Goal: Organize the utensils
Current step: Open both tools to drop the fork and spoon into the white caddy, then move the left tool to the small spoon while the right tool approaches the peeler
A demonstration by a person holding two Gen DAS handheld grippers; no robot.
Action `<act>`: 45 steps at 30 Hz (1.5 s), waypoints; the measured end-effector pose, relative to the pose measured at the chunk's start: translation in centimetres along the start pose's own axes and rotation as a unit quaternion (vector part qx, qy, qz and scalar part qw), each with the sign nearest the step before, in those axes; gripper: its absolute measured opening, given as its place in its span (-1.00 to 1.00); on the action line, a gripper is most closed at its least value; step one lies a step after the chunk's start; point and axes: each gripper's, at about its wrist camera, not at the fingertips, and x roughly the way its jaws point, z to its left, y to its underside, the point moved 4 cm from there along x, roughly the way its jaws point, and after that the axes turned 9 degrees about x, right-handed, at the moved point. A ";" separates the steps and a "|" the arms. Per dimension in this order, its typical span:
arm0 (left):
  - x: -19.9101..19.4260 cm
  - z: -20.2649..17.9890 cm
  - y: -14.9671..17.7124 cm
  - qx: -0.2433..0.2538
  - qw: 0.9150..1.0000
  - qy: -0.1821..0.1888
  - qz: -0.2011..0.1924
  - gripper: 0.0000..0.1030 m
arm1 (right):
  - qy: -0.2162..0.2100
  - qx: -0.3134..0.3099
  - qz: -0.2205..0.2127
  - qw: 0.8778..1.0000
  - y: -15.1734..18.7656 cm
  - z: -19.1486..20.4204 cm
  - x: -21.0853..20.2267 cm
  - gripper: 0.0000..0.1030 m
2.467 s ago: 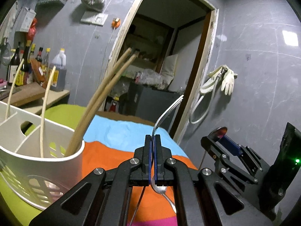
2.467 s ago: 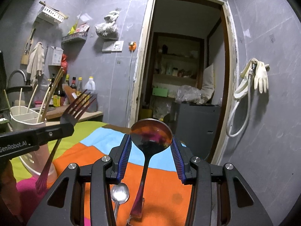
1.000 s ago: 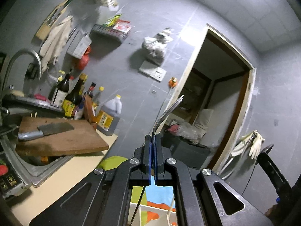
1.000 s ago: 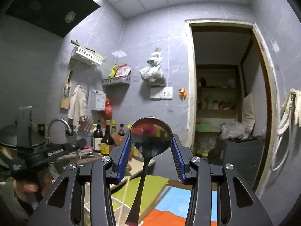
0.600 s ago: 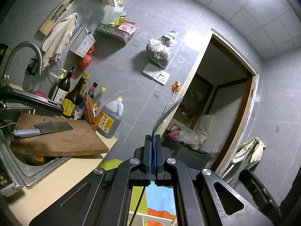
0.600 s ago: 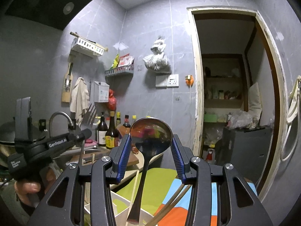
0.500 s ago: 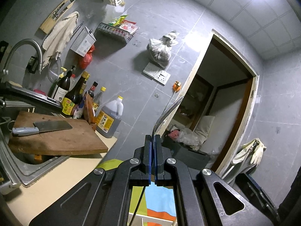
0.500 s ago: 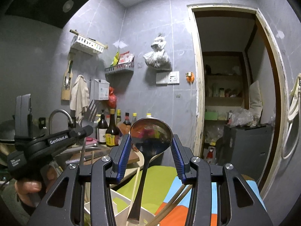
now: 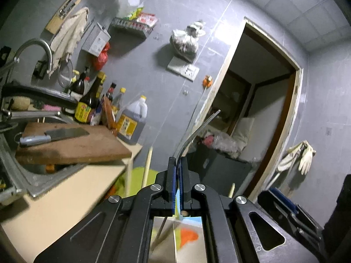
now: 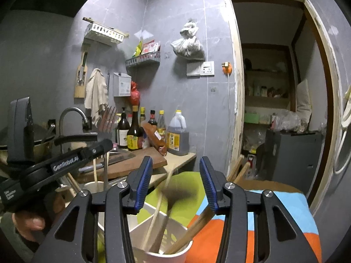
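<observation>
Left tool pressed together, pinching the fork upright; right tool spread, jaws just opening, the blurred ladle loose between them, its handle in the white caddy.

The left gripper is seen pointed about level, its two blue-padded jaws pressed together on the thin metal stem of a fork, which is held edge-on and curves upward beyond the fingertips. In the right wrist view the same gripper is carried at the left, above the white utensil holder, with part of a hand wrapped beneath it. The right gripper is tipped slightly downward over that holder; its jaws have just been opening and now stand apart. A blurred dark ladle is seen between them, touched by neither pad.
</observation>
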 end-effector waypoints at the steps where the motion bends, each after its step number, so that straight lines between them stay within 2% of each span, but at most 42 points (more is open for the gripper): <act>1: -0.1 -0.1 0.2 0.003 1.000 -0.002 0.006 -0.99 | -0.004 0.005 0.002 1.000 0.1 -0.1 0.0 -0.01; 4: -0.7 -0.7 0.6 0.019 1.000 -0.005 0.018 -0.94 | -0.011 0.013 0.001 1.000 0.3 -0.4 -0.4 0.03; 8: -1.4 -1.4 0.6 0.022 1.000 0.006 0.019 -0.66 | -0.018 0.017 -0.013 1.000 -0.2 -0.4 -1.2 0.09; 10: -1.8 -1.7 0.3 0.024 1.000 0.012 0.016 -0.62 | -0.020 0.021 -0.024 0.999 -0.8 -0.6 -1.9 0.17; 12: -2.2 -2.1 -0.1 0.029 0.999 0.014 0.008 -0.51 | -0.020 0.026 -0.036 0.999 -1.3 -0.9 -2.6 0.32; 16: -2.8 -3.2 -1.0 0.037 0.999 0.027 0.002 -0.40 | -0.013 0.031 -0.061 0.998 -2.7 -1.6 -4.2 0.47; 26: -4.0 -6.2 -2.1 0.057 0.997 0.057 -0.009 -0.07 | 0.035 0.047 -0.098 0.993 -4.5 -4.7 -7.9 0.96; 30: -4.3 -7.6 -1.9 0.062 0.996 0.067 -0.005 0.16 | 0.057 0.052 -0.105 0.992 -4.6 -6.1 -9.4 1.00; 32: -4.5 -8.2 -1.7 0.066 0.995 0.069 -0.007 0.36 | 0.069 0.052 -0.106 0.991 -4.5 -6.8 -10.0 1.00; 37: -5.1 -10.1 -0.9 0.082 0.994 0.074 -0.007 0.71 | 0.096 0.054 -0.102 0.989 -4.0 -8.3 -11.7 1.00; 41: -5.6 -12.0 0.2 0.102 0.992 0.075 -0.005 0.88 | 0.120 0.054 -0.091 0.987 -3.4 -9.6 -12.9 1.00; 45: -5.8 -13.9 1.7 0.137 0.988 0.078 0.002 0.90 | 0.145 0.046 -0.072 0.986 -2.6 -10.9 -14.1 1.00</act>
